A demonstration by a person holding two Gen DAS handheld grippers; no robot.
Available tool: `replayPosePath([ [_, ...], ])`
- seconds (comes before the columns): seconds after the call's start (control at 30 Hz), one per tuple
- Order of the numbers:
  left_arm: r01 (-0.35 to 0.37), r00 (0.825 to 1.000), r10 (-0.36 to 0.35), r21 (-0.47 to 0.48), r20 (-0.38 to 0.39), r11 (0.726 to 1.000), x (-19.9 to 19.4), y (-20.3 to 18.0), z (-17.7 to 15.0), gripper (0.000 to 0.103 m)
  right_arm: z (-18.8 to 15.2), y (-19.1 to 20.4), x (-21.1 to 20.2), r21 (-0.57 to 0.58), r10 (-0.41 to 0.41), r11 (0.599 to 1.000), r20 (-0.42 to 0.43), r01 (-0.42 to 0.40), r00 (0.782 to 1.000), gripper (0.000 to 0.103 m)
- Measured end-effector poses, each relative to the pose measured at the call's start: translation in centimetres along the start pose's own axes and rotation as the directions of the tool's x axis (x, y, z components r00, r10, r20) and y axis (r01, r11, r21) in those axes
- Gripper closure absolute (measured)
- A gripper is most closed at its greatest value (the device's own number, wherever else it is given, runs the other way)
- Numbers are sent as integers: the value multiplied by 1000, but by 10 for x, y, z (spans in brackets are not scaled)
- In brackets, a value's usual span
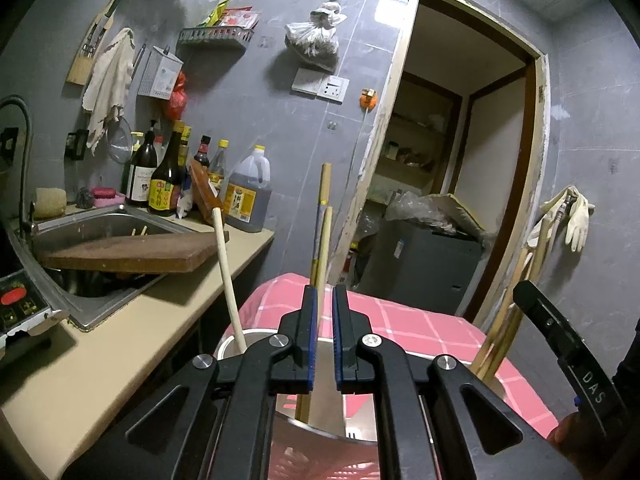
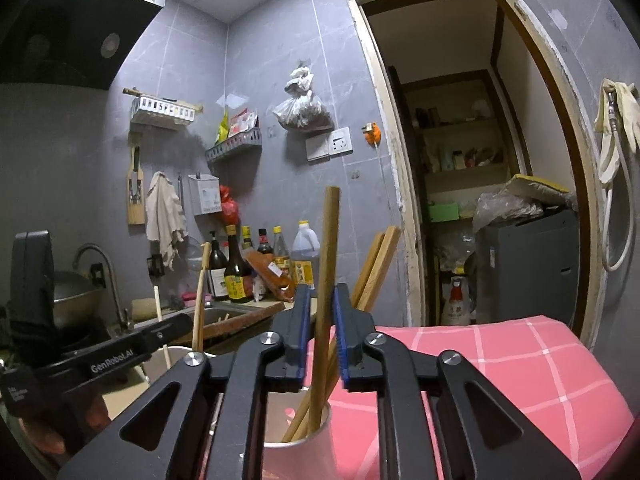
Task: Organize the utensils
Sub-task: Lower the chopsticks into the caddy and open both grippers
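Note:
In the left wrist view my left gripper (image 1: 323, 336) is nearly closed around the wooden handles (image 1: 322, 236) of utensils standing in a steel holder (image 1: 320, 412); contact is not clear. A pale wooden spoon handle (image 1: 228, 276) leans in the same holder at left. In the right wrist view my right gripper (image 2: 322, 332) is shut on a thick wooden handle (image 2: 327, 264) that stands in a white cup (image 2: 298, 454) with several other wooden utensils (image 2: 374, 268). The left gripper's side (image 2: 104, 356) shows at the left, over another holder (image 2: 170, 360).
A pink checked cloth (image 2: 520, 368) covers the surface under the holders. A sink (image 1: 100, 224) with a wooden cutting board (image 1: 132, 254) across it, sauce bottles (image 1: 168, 176) and a beige counter (image 1: 132, 320) lie left. An open doorway (image 2: 480, 160) is behind.

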State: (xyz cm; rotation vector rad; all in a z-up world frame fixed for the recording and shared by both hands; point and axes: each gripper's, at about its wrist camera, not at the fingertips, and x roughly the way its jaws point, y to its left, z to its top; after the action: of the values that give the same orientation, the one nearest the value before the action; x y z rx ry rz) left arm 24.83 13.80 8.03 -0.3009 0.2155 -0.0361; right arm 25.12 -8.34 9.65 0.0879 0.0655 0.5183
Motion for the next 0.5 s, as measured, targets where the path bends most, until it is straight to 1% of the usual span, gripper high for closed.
replayPosePath([
  [0.07,6,1000,-6,0,6,1000,-4,-2,2,97,3,0,-4,-4,0,1000,17,0,1000,78],
  [0.1,8,1000,-8,0,8,1000,-5,-3,3,96,5,-1,-6,-6,-1,1000,25,1,1000,78],
  [0.17,13,1000,-13,2,14,1000,-9,-6,5,92,9,-2,-11,-14,-5,1000,41,6,999,77],
  [0.23,21,1000,-21,3,18,1000,-12,-10,7,87,14,-4,-16,-16,-10,1000,59,11,998,72],
  [0.3,34,999,-35,6,22,999,-16,-15,9,82,18,-7,-21,-11,-14,1000,73,15,997,59],
  [0.37,43,999,-43,11,27,999,-19,-19,11,74,23,-12,-28,-3,-23,1000,89,23,996,52],
  [0.4,49,998,-49,13,31,999,-21,-22,11,71,25,-14,-32,-2,-28,1000,96,29,995,48],
  [0.43,58,998,-59,14,34,998,-24,-25,12,68,26,-17,-35,-3,-33,999,101,34,994,46],
  [0.47,65,997,-66,16,36,998,-26,-28,13,66,28,-21,-40,-3,-40,999,107,41,993,44],
  [0.5,73,997,-74,20,38,997,-28,-31,13,65,29,-24,-44,-5,-46,999,110,47,993,40],
])
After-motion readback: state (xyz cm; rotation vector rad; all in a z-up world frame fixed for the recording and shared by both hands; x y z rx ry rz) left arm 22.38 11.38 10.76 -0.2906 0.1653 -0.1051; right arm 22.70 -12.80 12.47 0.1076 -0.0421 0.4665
